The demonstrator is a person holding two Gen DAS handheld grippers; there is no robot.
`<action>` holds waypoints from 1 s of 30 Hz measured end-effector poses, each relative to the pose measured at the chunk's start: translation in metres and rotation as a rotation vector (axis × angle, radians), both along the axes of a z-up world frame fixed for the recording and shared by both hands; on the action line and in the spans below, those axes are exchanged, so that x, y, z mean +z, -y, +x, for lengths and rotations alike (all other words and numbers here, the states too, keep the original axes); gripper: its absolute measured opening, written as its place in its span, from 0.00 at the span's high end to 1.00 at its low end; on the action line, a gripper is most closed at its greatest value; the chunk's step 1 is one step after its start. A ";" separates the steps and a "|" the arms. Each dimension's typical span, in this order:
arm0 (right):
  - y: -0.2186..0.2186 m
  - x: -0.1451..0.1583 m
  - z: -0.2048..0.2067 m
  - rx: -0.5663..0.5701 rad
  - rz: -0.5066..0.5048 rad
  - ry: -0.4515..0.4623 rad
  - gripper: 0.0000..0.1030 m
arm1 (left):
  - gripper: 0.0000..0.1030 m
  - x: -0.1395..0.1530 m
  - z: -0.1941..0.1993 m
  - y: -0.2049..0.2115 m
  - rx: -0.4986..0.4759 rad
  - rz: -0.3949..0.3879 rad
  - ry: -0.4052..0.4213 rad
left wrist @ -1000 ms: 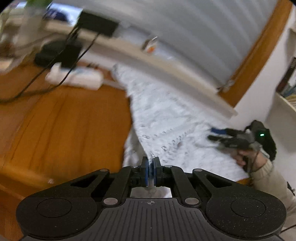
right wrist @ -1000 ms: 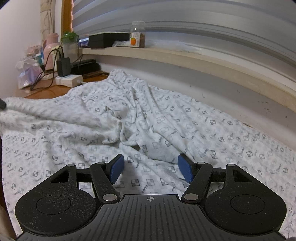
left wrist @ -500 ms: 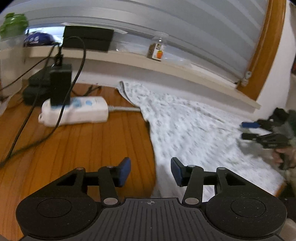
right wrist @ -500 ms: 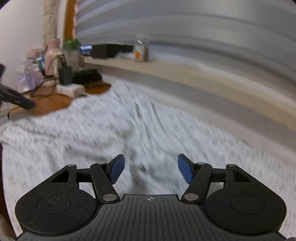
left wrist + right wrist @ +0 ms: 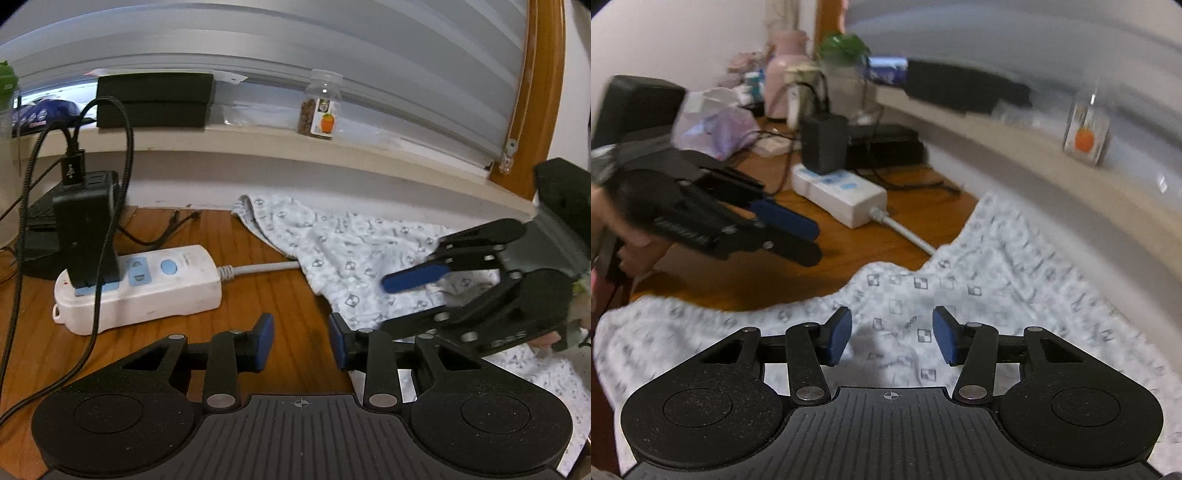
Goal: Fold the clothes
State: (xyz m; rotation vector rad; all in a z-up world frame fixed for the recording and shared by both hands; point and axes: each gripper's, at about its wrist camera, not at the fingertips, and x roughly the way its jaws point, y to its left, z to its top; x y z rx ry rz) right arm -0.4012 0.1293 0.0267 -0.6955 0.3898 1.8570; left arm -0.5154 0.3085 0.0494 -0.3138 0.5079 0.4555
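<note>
White patterned garment (image 5: 979, 295) lay spread on the wooden desk (image 5: 229, 243) against the wall, both the left gripper (image 5: 301, 341) and right gripper (image 5: 892, 334) held apart and empty above it, so any pinch should probably take a clean edge.

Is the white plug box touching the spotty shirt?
Apart. The left wrist view shows bare wooden table between the white power strip and the patterned garment; only the strip's grey cord reaches the cloth's edge.
</note>
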 end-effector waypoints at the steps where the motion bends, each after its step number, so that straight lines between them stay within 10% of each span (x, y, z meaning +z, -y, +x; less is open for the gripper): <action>1: -0.004 -0.003 0.001 -0.006 -0.014 -0.003 0.54 | 0.66 0.000 0.001 0.000 0.002 0.002 -0.002; 4: -0.004 -0.004 0.004 -0.001 -0.007 -0.059 0.92 | 0.66 0.001 0.001 -0.002 0.009 0.003 0.000; 10: 0.042 0.022 0.028 -0.024 0.152 -0.154 0.93 | 0.66 -0.002 0.017 -0.005 -0.016 -0.022 -0.022; 19: 0.070 0.010 0.050 -0.049 0.134 -0.095 0.93 | 0.54 -0.004 0.054 -0.009 -0.093 -0.065 -0.067; 30: 0.049 0.014 0.033 -0.032 0.171 -0.142 0.93 | 0.68 -0.006 0.080 0.006 -0.054 0.107 -0.220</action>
